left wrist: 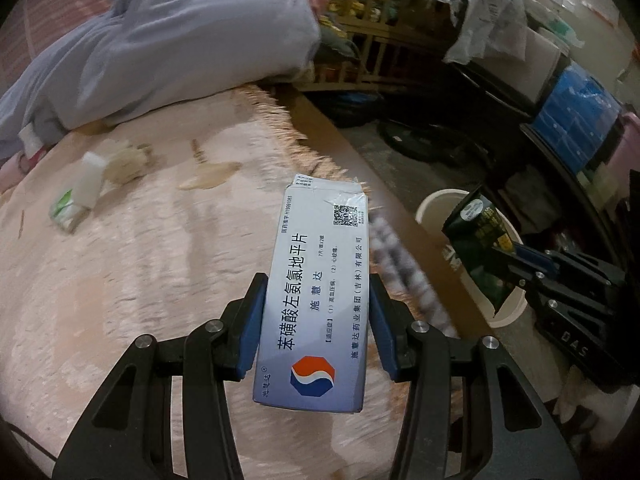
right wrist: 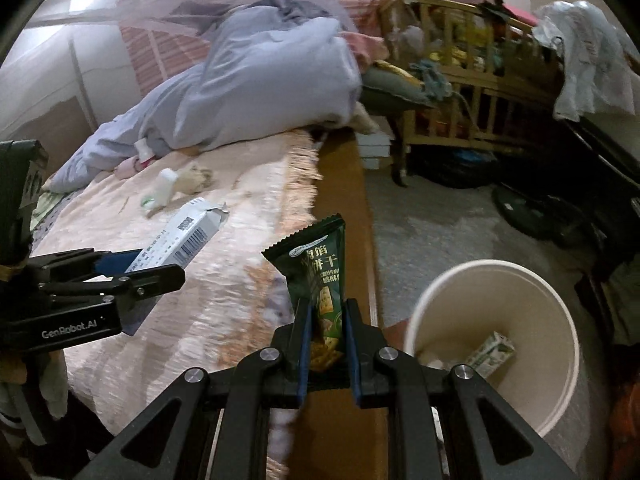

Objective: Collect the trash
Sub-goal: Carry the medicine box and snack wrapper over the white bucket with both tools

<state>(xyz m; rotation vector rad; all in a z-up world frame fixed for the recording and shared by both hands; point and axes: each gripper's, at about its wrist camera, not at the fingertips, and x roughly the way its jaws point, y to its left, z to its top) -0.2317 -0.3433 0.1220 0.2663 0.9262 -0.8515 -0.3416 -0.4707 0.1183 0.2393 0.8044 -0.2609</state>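
Trash here is two items in hand and more left on the bed. The left claw grips a box, a white-and-blue medicine carton with printed text, a red-and-blue logo and a torn far flap, held above the bed's edge. The right claw is shut on a wrapper, a dark green snack packet with a crimped top, standing upright between the pads. A white bin stands on the floor just beside the bed, to the right of the wrapper; a small green-and-white carton already lies inside.

Risks, as I judge them: the wrapper is light and limp, so released off-centre it could catch the rim and fall to the floor. The box is held only by its sides near one end and could pivot or slip if swung fast. Both claws heading for the same opening could bump each other.

A white block and other scraps lie farther up the bed, near the grey duvet.
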